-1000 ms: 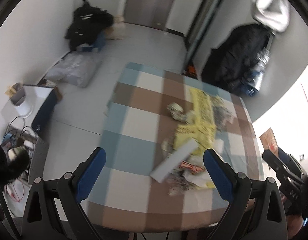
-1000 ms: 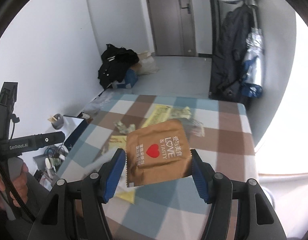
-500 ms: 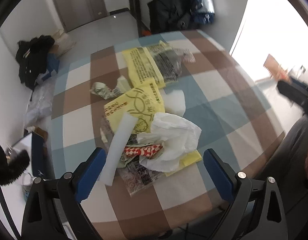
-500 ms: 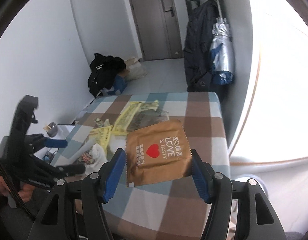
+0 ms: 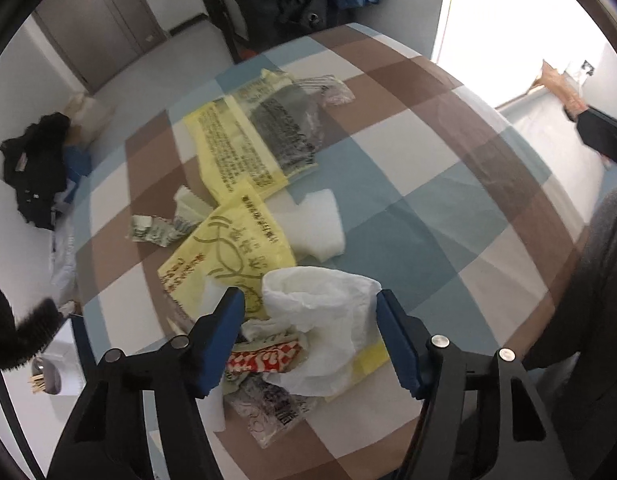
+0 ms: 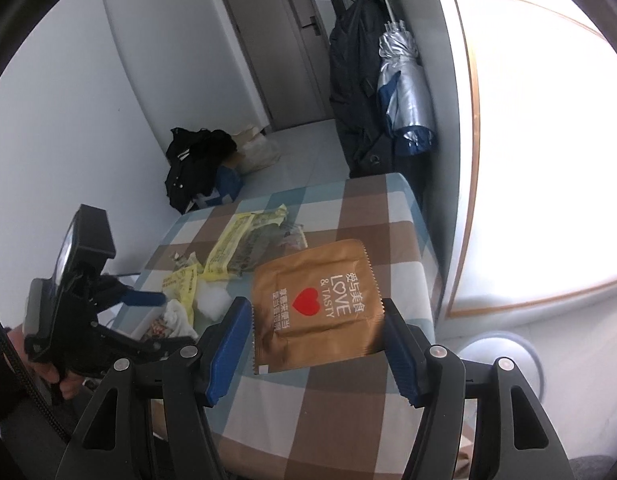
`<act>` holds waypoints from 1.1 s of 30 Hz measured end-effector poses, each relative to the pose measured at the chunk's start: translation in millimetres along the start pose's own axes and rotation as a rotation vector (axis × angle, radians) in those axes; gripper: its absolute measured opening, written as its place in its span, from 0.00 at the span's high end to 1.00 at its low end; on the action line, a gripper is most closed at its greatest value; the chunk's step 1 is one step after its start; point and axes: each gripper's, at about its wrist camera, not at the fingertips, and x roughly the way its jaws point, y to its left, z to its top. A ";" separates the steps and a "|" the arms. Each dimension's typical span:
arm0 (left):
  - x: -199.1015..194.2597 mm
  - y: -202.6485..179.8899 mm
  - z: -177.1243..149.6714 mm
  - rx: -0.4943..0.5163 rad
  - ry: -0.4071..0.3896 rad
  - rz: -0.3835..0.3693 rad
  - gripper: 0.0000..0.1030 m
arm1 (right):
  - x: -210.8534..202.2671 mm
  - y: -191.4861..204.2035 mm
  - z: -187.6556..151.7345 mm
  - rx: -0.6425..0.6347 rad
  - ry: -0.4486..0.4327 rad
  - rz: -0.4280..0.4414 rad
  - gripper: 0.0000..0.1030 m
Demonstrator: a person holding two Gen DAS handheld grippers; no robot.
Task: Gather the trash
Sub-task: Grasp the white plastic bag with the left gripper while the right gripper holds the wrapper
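Trash [image 5: 244,208] mostly uncollected on the counter [image 5: 448,200]: our right gripper [image 6: 317,342] clamps a brown packet [image 6: 320,304]; left gripper [image 5: 310,336], jaws just narrowing yet unclosed, straddles a white bag [image 5: 328,320].

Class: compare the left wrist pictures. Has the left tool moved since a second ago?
Yes. The left tool has closed in over the white plastic bag on the checked tablecloth; its jaws have just been closing around it.
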 end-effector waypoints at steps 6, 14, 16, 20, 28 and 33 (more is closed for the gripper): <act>0.4 1.3 -0.3 -0.016 0.039 -0.059 0.76 | 4.0 -2.9 0.6 0.024 0.003 0.010 0.38; -9.6 17.0 2.1 -0.103 -0.006 -0.130 0.90 | 9.0 -3.7 -0.7 0.024 0.015 0.002 0.38; -14.4 22.2 2.9 -0.140 -0.026 -0.158 0.91 | 9.4 -3.1 -1.2 0.022 0.017 -0.002 0.38; -23.9 28.6 4.7 -0.208 -0.076 -0.213 0.91 | 11.7 -2.5 -1.1 0.020 0.021 -0.009 0.38; -55.7 31.8 1.2 -0.313 -0.211 -0.224 0.91 | 9.1 1.8 -1.2 0.015 0.021 -0.002 0.38; -73.7 40.4 -7.4 -0.420 -0.259 -0.151 0.91 | 3.3 10.0 1.4 -0.005 0.013 0.014 0.38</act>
